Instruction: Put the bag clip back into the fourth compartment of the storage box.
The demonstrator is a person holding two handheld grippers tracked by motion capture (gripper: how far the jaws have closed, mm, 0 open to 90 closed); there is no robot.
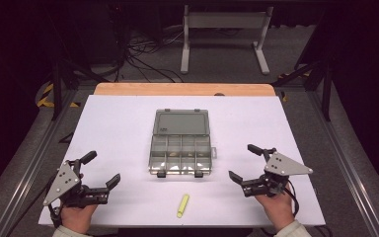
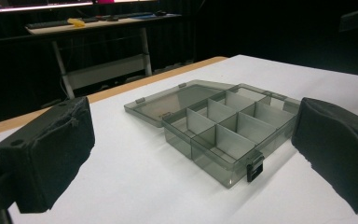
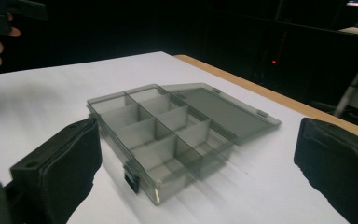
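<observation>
High view: organizer box lies between both tools.

Smoky grey see-through organiser box, black latches; yellow marker at 6 o'clock; white table, black grippers.

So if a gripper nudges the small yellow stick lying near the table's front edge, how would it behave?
The small yellow stick looks slim and rounded, so it may roll if pushed sideways. It is probably light and would skid easily on the smooth white table. It lies near the front edge, so it could drop off.
</observation>
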